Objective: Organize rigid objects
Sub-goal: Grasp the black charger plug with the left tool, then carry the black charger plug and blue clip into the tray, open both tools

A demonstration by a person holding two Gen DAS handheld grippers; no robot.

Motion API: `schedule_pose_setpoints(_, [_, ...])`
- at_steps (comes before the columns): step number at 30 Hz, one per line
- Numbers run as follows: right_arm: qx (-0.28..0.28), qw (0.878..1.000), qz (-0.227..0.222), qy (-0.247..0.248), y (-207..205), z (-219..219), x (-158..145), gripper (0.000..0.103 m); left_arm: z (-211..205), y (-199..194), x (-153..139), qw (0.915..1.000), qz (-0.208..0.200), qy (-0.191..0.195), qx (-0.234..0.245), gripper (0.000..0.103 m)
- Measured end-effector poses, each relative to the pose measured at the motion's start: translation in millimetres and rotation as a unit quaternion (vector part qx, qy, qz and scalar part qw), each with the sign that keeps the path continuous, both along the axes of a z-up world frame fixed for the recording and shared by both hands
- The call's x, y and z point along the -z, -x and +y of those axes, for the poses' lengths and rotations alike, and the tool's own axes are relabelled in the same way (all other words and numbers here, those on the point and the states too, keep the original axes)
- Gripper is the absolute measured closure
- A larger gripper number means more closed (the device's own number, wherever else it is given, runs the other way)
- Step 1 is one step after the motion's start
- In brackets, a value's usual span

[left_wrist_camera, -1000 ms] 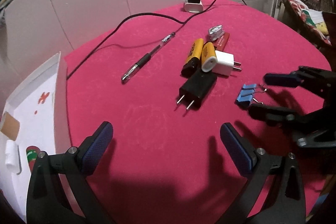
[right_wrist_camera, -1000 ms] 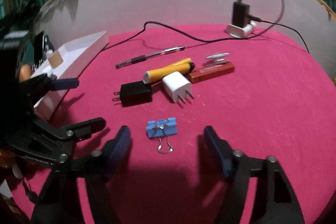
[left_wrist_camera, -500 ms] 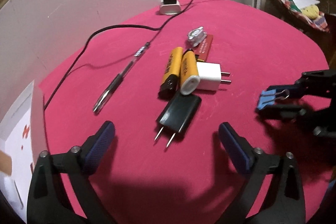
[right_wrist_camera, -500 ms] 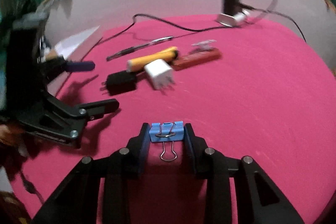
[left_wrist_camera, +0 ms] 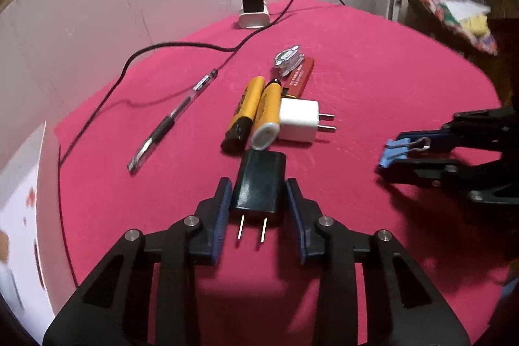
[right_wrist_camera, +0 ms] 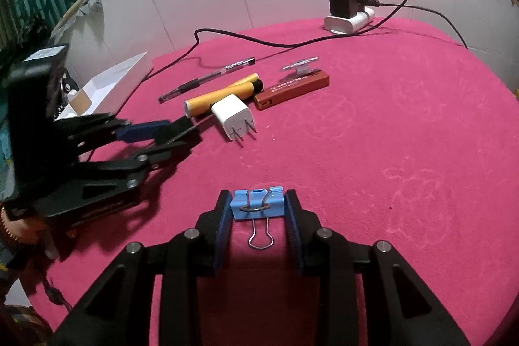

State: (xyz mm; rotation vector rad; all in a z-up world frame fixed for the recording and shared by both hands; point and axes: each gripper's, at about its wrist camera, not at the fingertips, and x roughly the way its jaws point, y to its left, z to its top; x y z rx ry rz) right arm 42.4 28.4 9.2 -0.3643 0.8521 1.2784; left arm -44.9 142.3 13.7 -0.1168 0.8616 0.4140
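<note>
Two claws: left claw [left_wrist_camera: 258, 199] closing around black charger [left_wrist_camera: 259, 184]; right claw [right_wrist_camera: 258, 206] grips blue clip [right_wrist_camera: 257, 204].

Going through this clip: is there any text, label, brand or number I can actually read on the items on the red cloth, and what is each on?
None can be read as it stands.
Red-brown bar: pale printed lines along its top, too small and blurred.
Pen: a printed label near its clear end, too small.
Yellow cylinders: dark marks on the side, unreadable.
Black plug adapter, white plug adapter, blue binder clip: no text visible.
</note>
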Motion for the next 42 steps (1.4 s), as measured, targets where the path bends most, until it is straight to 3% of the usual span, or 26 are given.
schedule_pose_setpoints(8, [0.008,0.999,-0.045,-0.018,14,-8,-11,0.071,-24,47,-22,0.9976,-0.062,0.009,-0.03,0.07])
schedule_pose_setpoints(15, [0.02,0.999,-0.038,-0.03,18,-19,-16,0.071,-36,81,-48,0.9938,-0.098,-0.017,-0.049,0.07])
schedule_pose_setpoints(26, [0.011,0.995,-0.054,-0.08,38,-27,-56,0.071,-27,112,-75,0.9857,-0.132,-0.028,-0.1,0.07])
schedule_pose_setpoints(42, [-0.008,0.995,-0.057,-0.086,60,-14,-65,0.071,-11,143,-87,0.977,-0.151,-0.039,-0.145,0.07])
